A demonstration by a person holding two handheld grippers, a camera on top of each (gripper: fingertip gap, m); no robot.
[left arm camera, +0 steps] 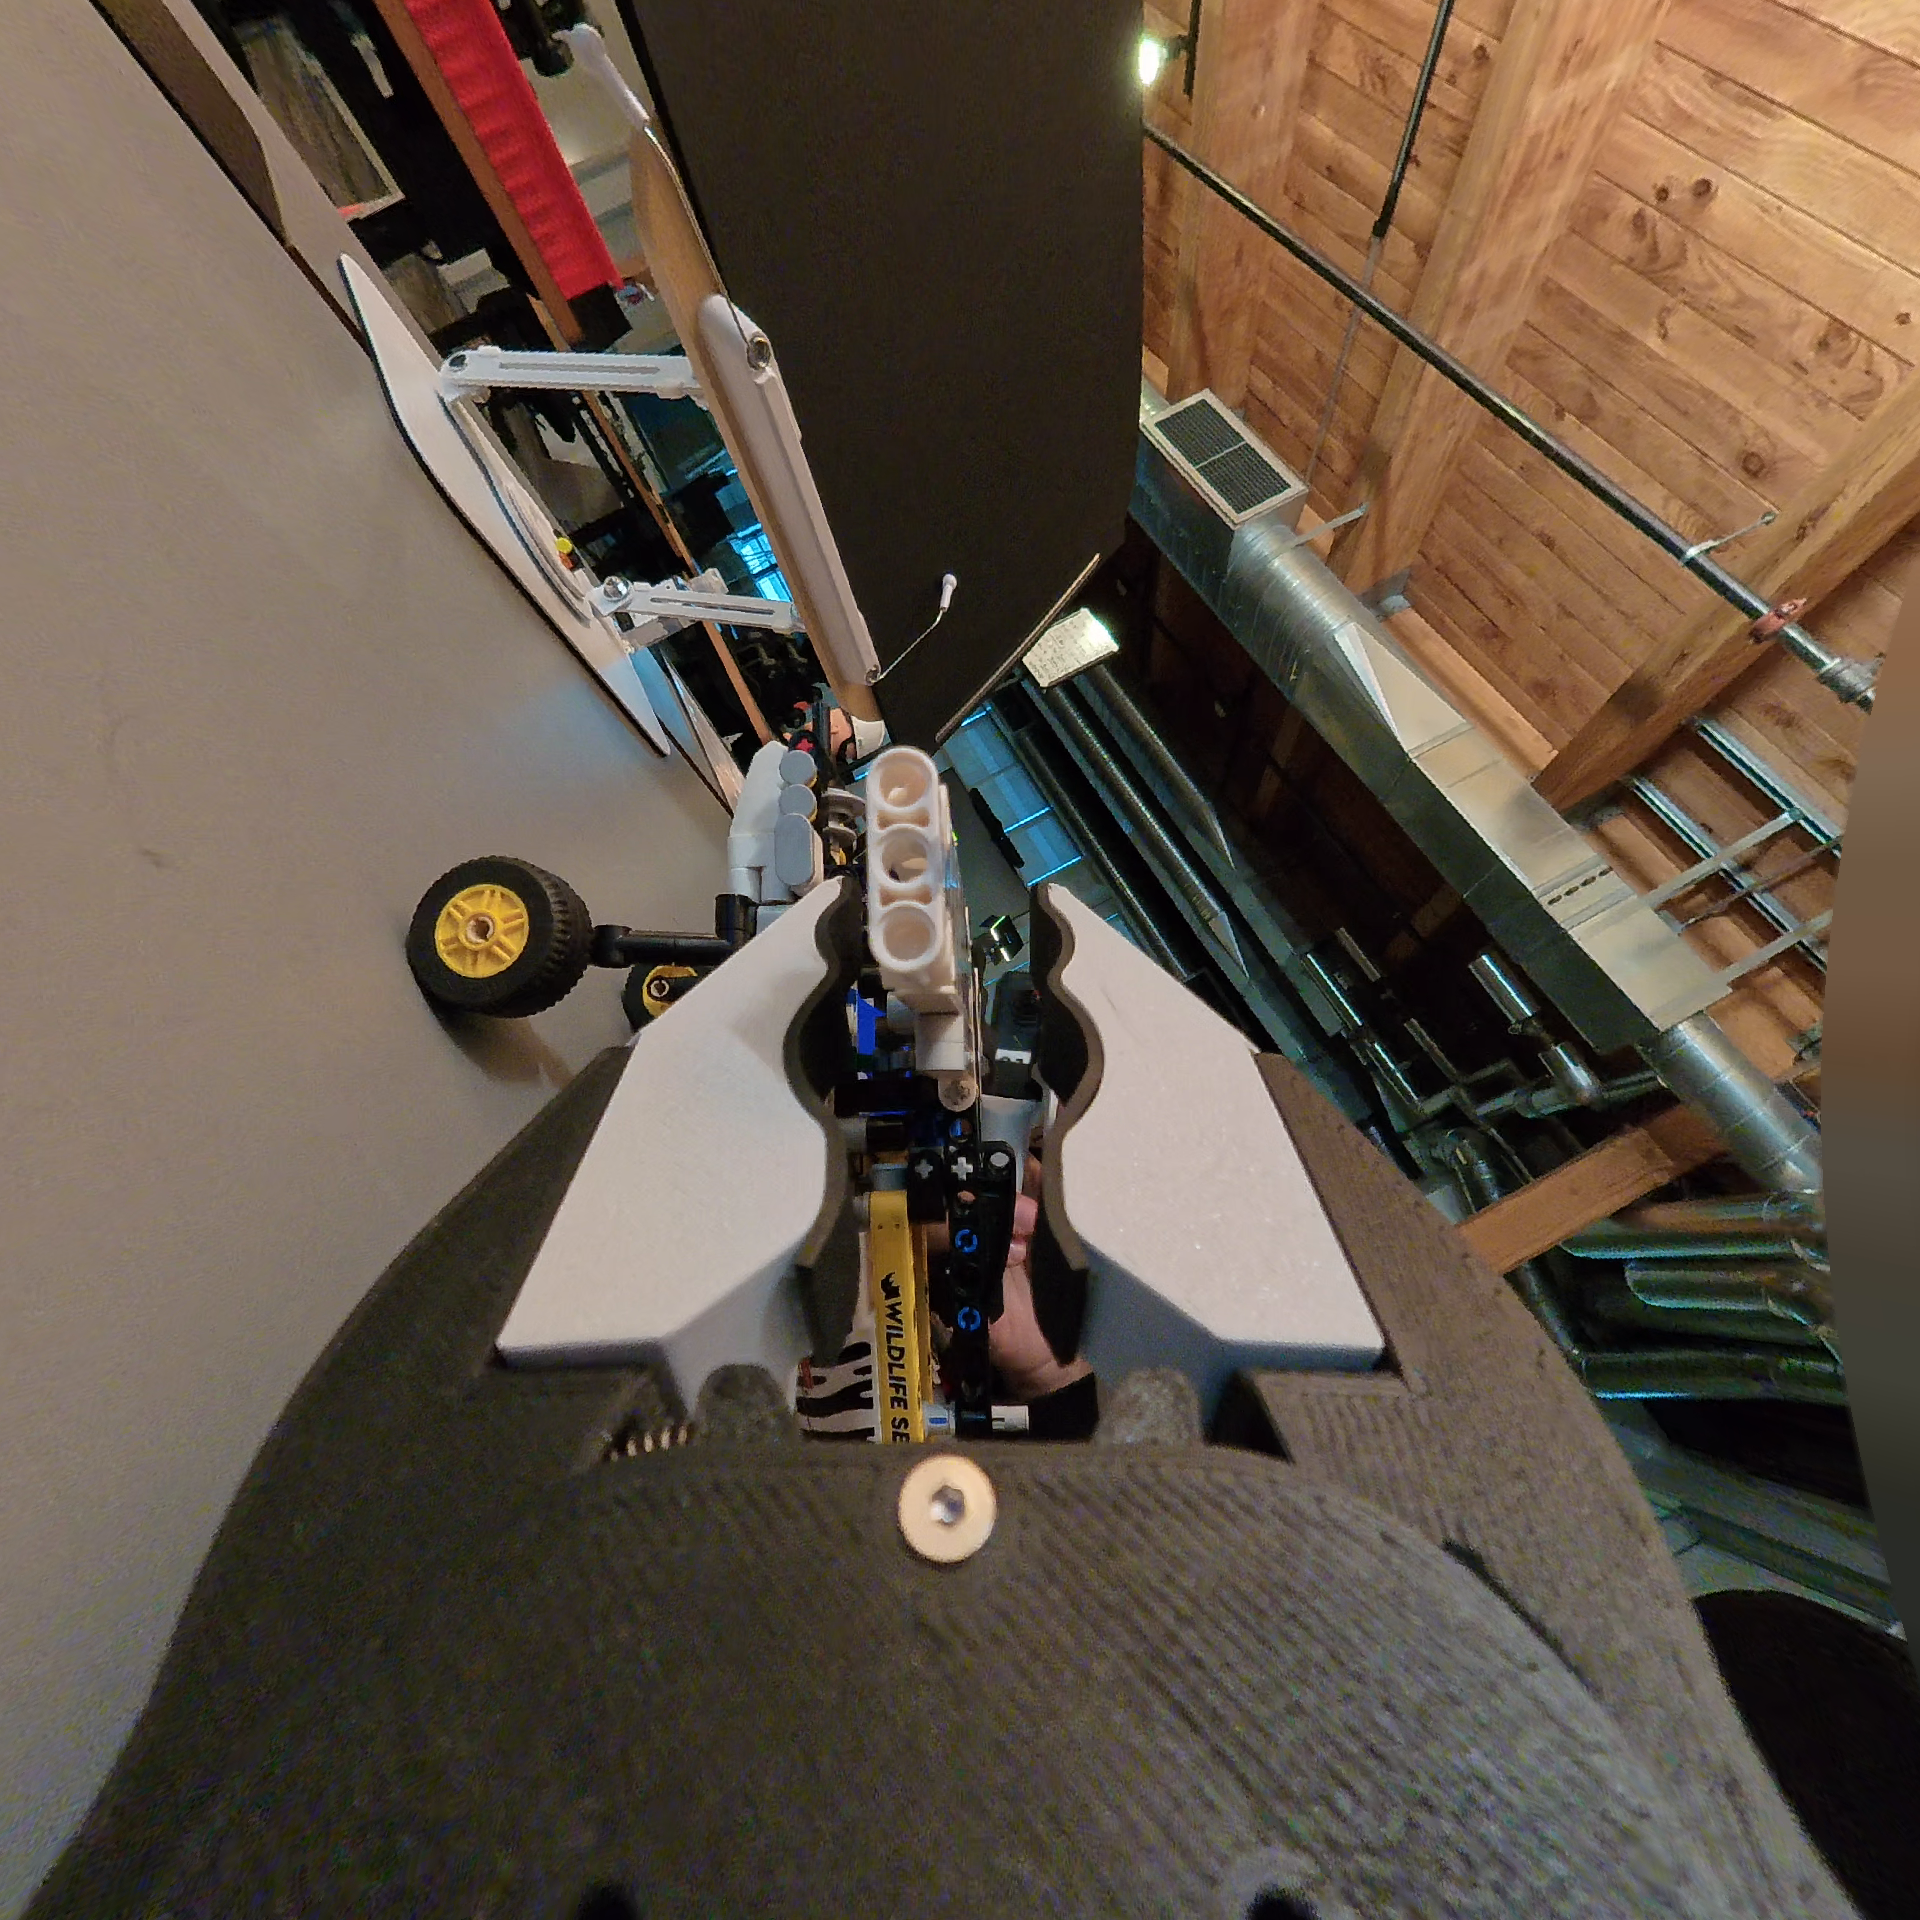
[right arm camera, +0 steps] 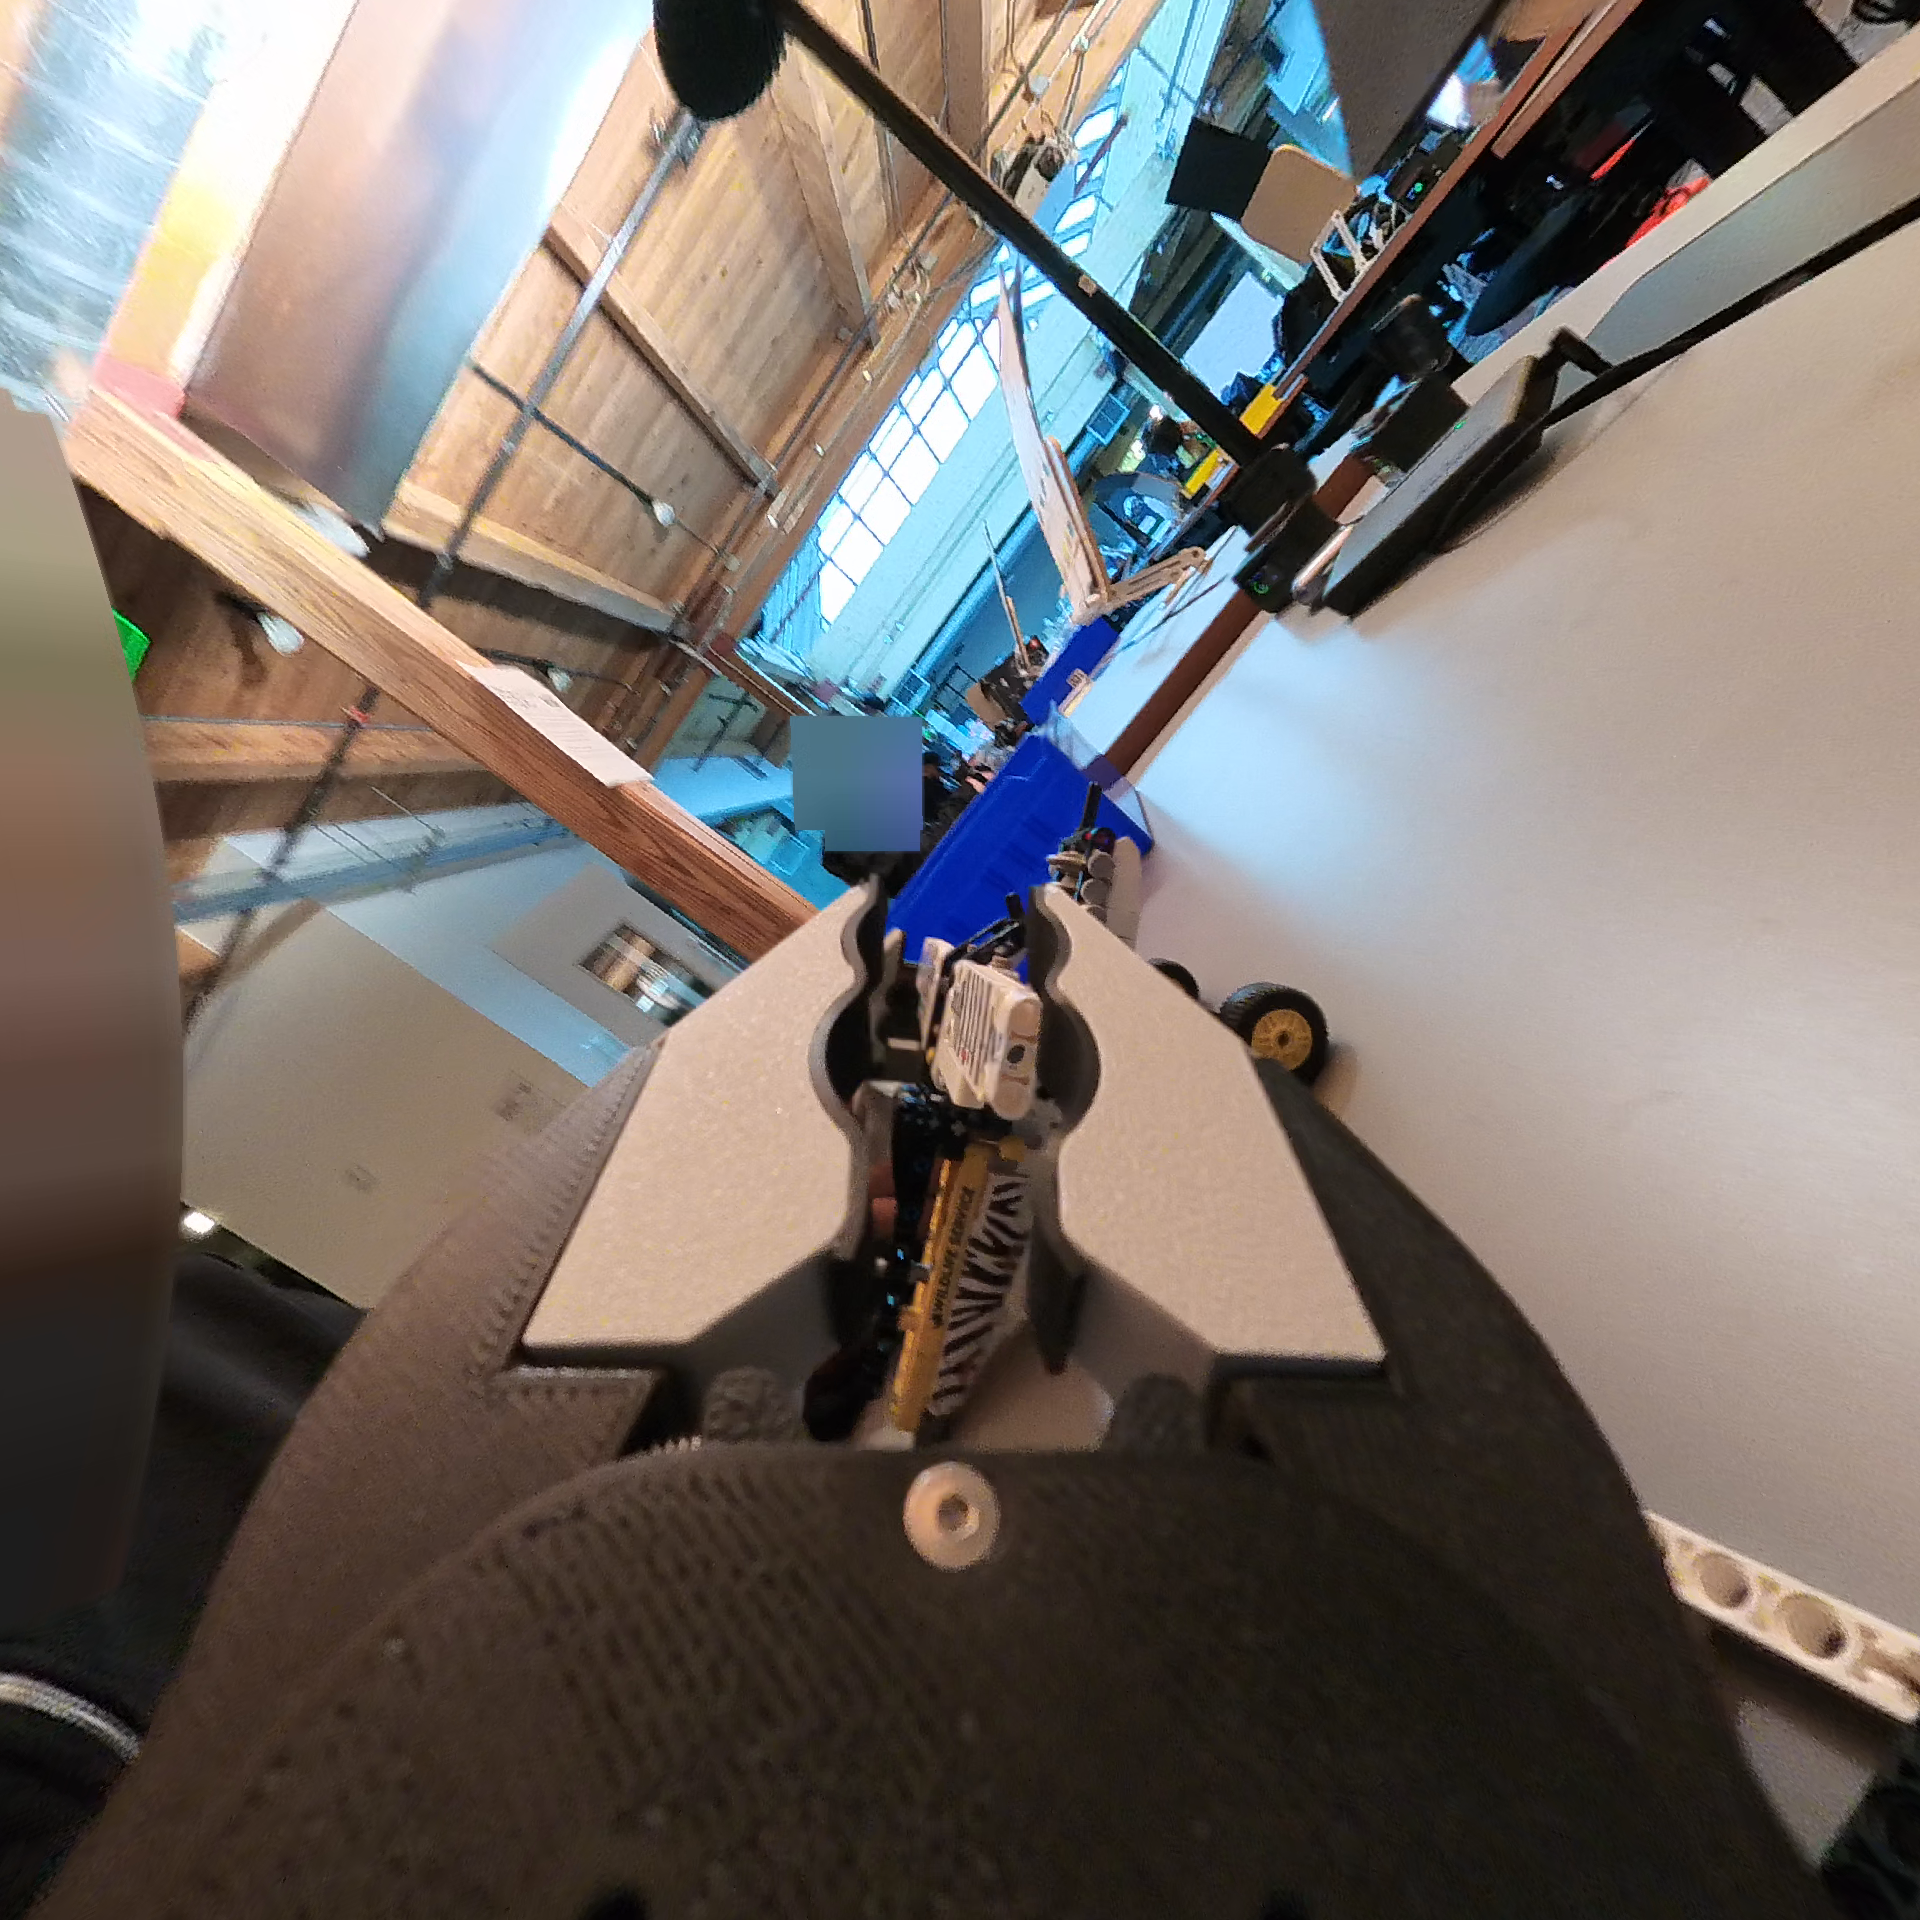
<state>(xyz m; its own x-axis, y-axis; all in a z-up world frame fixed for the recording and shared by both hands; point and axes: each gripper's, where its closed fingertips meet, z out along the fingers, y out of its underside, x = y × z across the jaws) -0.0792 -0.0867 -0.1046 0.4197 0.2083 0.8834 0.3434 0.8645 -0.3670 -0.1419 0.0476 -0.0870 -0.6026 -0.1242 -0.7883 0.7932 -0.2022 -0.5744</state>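
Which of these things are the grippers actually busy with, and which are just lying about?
In use: left gripper, right gripper, yellow zebra-striped brick model in their jaws.
Lying about: yellow-hubbed wheel assembly, blue bin, white holed beam, black box.

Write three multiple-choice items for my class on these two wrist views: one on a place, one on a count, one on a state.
1. In the right wrist view, where is the blue bin?
A. Just beyond the jaw tips
B. In the bottom right corner
C. Hanging from the ceiling beams

2. How many round holes does the white beam show in the left wrist view?
A. Two
B. Three
C. Five

3. How do the left gripper's jaws stand?
A. Closed tight together
B. Out of view
C. Parted, with the toy vehicle between them

Answers:
1 A: the blue bin rises right past the fingertips, beside the grey table.
2 B: the white beam shows three holes in a row.
3 C: the left gripper has the toy vehicle filling the space between its fingers.
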